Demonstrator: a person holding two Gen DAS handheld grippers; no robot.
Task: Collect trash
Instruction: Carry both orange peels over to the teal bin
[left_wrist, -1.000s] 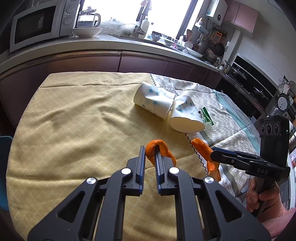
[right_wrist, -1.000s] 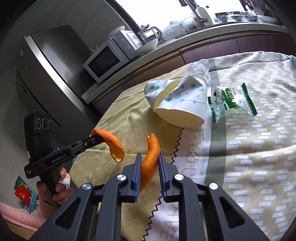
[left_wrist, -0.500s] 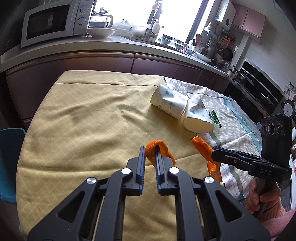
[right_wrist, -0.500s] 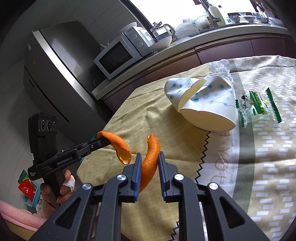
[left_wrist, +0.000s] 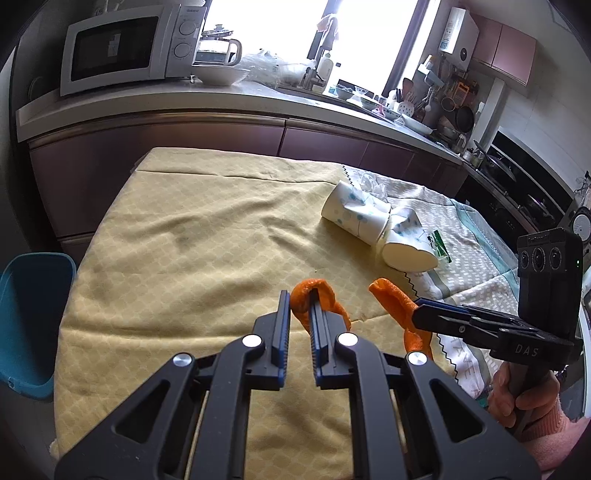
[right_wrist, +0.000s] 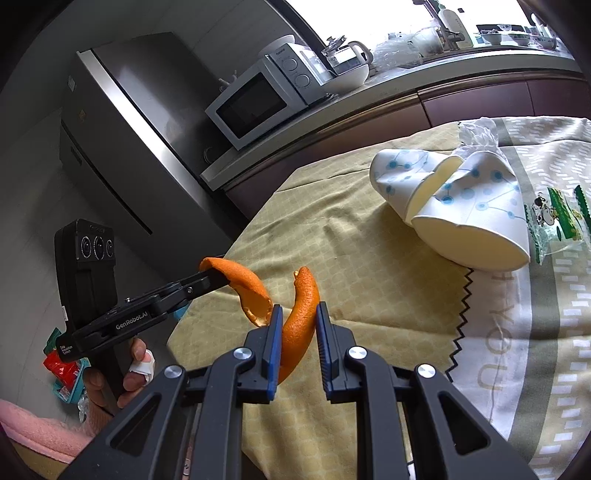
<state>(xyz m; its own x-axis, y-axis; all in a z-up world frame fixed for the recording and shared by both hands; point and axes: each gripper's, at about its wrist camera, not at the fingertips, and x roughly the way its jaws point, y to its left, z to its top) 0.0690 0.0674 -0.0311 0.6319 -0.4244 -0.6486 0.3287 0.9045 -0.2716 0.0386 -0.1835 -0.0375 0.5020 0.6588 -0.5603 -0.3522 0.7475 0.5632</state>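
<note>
While my left gripper (left_wrist: 299, 314) pinches one orange peel (left_wrist: 317, 295), my right gripper (right_wrist: 298, 325) clamps another peel (right_wrist: 301, 314); only the left view shows a blue bin (left_wrist: 33, 321) at nine o'clock.

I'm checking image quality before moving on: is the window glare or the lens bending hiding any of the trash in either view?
Left wrist view: window blown out white, counter edge bowed; paper cups and the left tongs' orange peel clearly lit and sharp. Right wrist view: fridge side dim, corners black; right tongs' peel and snack wrapper readable.
</note>
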